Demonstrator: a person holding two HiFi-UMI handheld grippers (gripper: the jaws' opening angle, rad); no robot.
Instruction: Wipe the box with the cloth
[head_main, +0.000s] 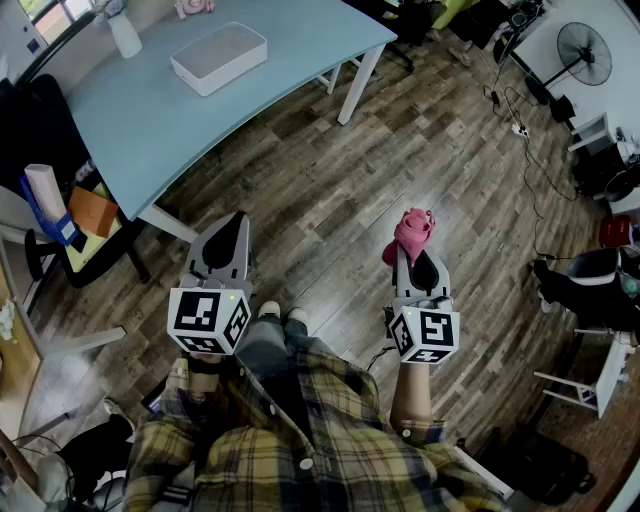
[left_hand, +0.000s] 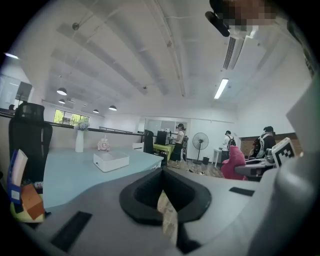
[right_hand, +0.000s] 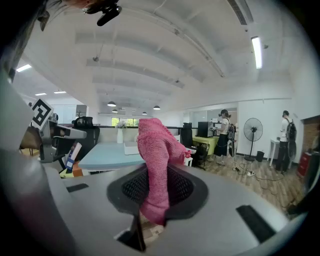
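Box (head_main: 219, 57), white, flat, round-cornered, smooth-lidded, lying on the pale blue table (head_main: 150, 120), well apart from both grippers. Judged as the approach stage: soft pink knitted cloth (head_main: 412, 233) pinched upright in the closed right gripper (head_main: 416, 262), left gripper (head_main: 228, 240) closed on nothing. Next, likely, carrying the bunched cloth over and pressing it flat against the lid.

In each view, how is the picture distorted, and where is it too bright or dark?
Head view: wide-angle, the floor planks bow outward, light is even. Left gripper view: strong fisheye with black corners, the ceiling lamp is blown out. Right gripper view: the same fisheye and black corners, the cloth is sharp and well lit.
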